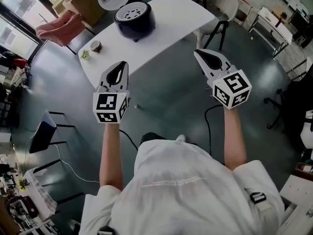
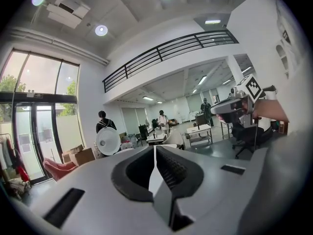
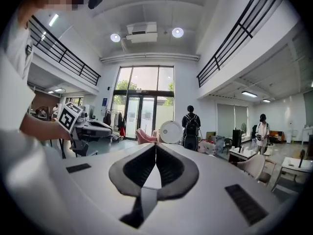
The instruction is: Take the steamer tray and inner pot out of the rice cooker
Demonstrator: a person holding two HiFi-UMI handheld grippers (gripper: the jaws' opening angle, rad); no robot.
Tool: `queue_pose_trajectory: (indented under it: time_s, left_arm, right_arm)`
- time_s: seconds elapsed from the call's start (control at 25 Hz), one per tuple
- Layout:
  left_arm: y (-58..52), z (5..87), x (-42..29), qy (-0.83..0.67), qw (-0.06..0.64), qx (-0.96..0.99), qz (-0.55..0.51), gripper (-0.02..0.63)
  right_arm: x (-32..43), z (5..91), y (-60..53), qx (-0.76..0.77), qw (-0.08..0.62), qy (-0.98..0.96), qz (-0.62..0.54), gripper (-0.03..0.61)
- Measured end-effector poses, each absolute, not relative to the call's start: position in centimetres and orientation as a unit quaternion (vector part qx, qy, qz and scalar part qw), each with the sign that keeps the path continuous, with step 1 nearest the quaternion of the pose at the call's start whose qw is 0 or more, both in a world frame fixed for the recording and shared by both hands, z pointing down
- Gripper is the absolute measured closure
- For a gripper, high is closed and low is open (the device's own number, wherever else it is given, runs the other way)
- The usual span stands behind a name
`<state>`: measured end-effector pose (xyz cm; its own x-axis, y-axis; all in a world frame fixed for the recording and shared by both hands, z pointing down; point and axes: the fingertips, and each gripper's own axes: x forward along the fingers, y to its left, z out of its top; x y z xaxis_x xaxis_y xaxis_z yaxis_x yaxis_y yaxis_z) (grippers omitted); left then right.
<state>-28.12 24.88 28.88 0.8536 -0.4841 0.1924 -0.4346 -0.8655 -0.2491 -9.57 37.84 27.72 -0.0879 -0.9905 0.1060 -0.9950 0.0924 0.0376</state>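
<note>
Dark round rice cooker [image 1: 135,22], perforated steamer tray [image 1: 131,11] seated inside, stands on the white table [image 1: 181,14] well ahead of both grippers; left gripper [image 1: 123,65] nearer than right gripper [image 1: 197,54]; both closed, empty.

— How are the two grippers held?
— The left gripper [image 1: 122,65] and the right gripper [image 1: 197,53] are held out ahead of the body on bare forearms [image 1: 110,151], well apart, each pointed forward and nearly level.
— And the jaws?
— Both pairs are seen closed, tip against tip.
</note>
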Motion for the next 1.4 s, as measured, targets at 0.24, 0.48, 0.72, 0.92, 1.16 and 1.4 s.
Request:
queue_pose_trajectory:
  time_s: [0.24, 0.48, 0.72, 0.92, 1.16, 1.4]
  left_arm:
    - [24.3, 29.5, -27.4, 0.241, 0.087, -0.958, -0.132, 0.478]
    - [21.4, 30.0, -26.7, 0.242, 0.079, -0.959, -0.123, 0.449]
    - [14.5, 31.8, -24.2, 0.233, 0.063, -0.965, -0.106, 0.445]
    - [6.3, 32.3, -21.3, 0.228, 0.058, -0.967, -0.095, 0.439]
    - [-2.2, 32.1, -18.9, 0.222, 0.063, -0.968, -0.100, 0.437]
    - [-9.2, 33.3, -19.5, 0.226, 0.053, -0.967, -0.110, 0.437]
  right_arm:
    - [-7.8, 28.4, 36.8, 0.664, 0.019, -0.746, 0.044, 0.475]
    - [-7.8, 29.4, 33.5, 0.645, 0.031, -0.760, 0.068, 0.336]
    - [-6.3, 30.6, 28.3, 0.645, 0.064, -0.758, 0.070, 0.307]
    - [-3.0, 30.3, 21.5, 0.663, 0.068, -0.741, 0.078, 0.298]
    - [-0.9, 29.6, 12.7, 0.669, 0.069, -0.734, 0.091, 0.296]
    - [-1.0, 30.0, 5.2, 0.665, 0.083, -0.735, 0.104, 0.296]
